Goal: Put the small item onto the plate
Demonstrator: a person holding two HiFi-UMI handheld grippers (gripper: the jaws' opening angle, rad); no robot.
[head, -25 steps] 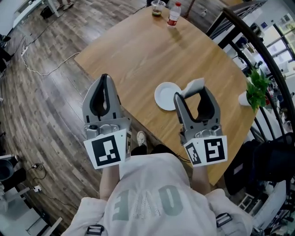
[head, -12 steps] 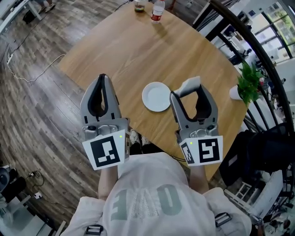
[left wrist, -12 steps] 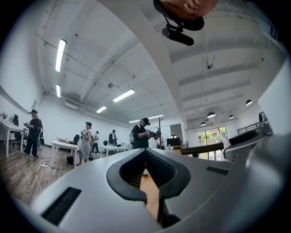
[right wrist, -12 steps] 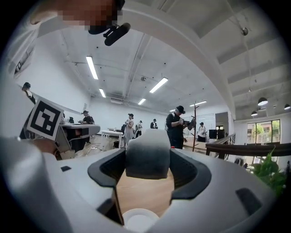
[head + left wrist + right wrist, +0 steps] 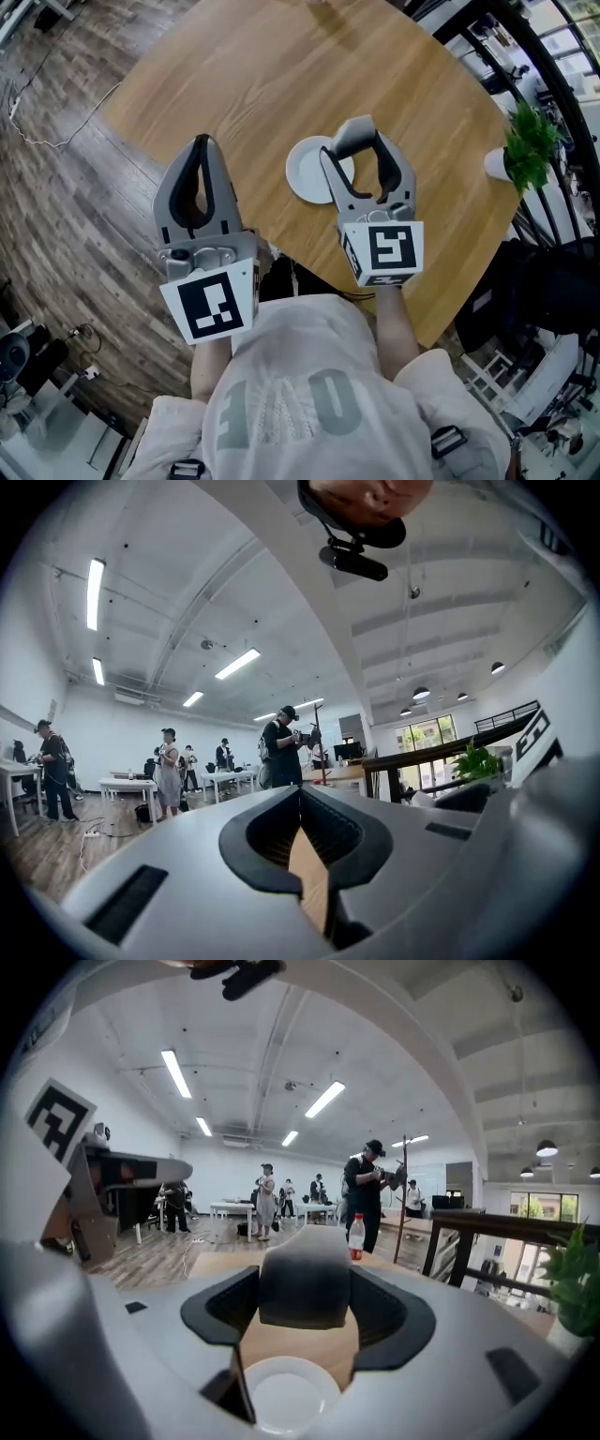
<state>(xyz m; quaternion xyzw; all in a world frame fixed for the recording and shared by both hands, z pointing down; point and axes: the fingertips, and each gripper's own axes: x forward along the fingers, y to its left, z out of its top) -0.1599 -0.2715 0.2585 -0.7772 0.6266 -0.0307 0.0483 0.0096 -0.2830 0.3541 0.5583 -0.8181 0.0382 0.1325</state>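
Note:
A white round plate [image 5: 305, 169] lies on the wooden table [image 5: 244, 84] near its front edge. My right gripper [image 5: 356, 134] is shut on the small item [image 5: 352, 128], a grey-white block, and hangs over the plate's right part, hiding some of it. In the right gripper view the small item [image 5: 305, 1283] fills the gap of the right gripper [image 5: 306, 1290], with the plate [image 5: 286, 1401] directly below it. My left gripper [image 5: 200, 142] is held left of the plate over the table's edge. Its jaws are shut with nothing between them, as the left gripper [image 5: 300, 797] view also shows.
A green plant [image 5: 531, 148] in a white pot [image 5: 493, 165] stands at the table's right edge, next to a black railing [image 5: 553, 84]. A bottle [image 5: 356, 1237] stands far across the table. Several people [image 5: 281, 747] stand in the room behind. Wooden floor [image 5: 66, 187] lies left.
My right gripper has carried the small item leftward, from beside the plate to above it. The left gripper has stayed roughly still. The bottle and cup have slid out of the head view.

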